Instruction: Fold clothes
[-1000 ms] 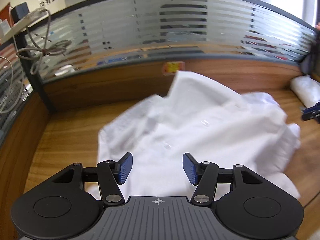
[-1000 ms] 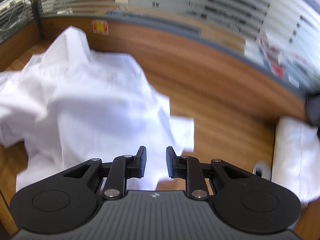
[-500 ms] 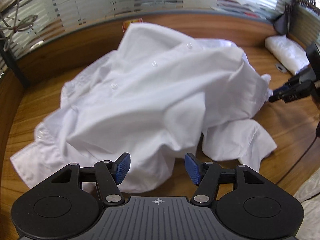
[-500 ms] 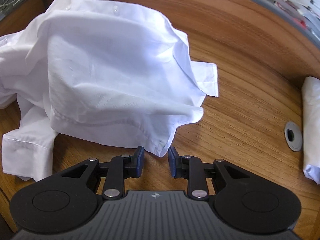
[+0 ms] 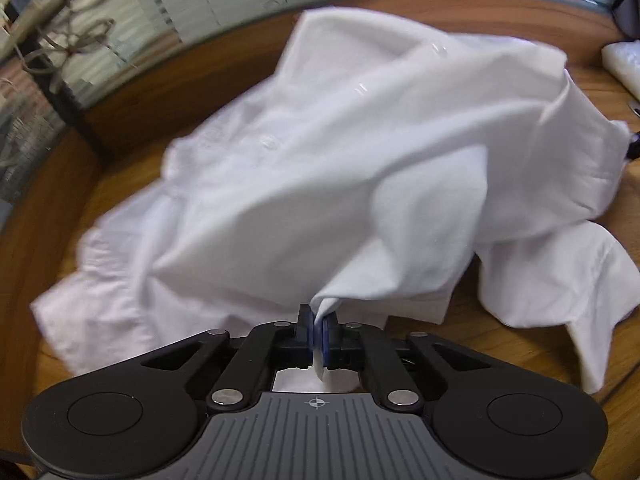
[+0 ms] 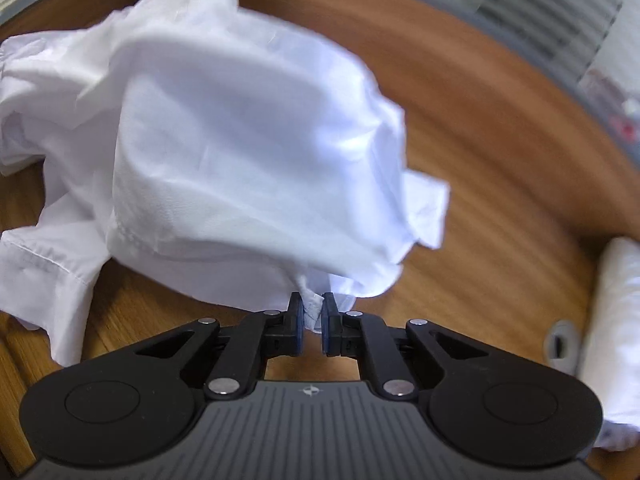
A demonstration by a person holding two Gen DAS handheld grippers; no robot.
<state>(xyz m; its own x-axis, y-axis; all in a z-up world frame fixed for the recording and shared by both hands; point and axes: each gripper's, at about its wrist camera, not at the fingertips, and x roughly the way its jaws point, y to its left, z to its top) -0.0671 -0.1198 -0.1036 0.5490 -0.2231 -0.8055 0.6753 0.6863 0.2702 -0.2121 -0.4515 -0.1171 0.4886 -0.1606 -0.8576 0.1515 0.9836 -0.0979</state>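
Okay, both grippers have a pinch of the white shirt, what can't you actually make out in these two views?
- Which part of the shirt the left gripper pinches: left wrist view, bunched folds hide it.
- How much cloth the right gripper holds: right wrist view, only a small tuft shows.
- Shirt buttons: left wrist view, motion-blurred.
- White bundle at the desk's right: right wrist view, cut off by the edge.

Our left gripper, open a second ago, now pinches the shirt hem between its pads. Our right gripper has narrowed onto a corner directly ahead.
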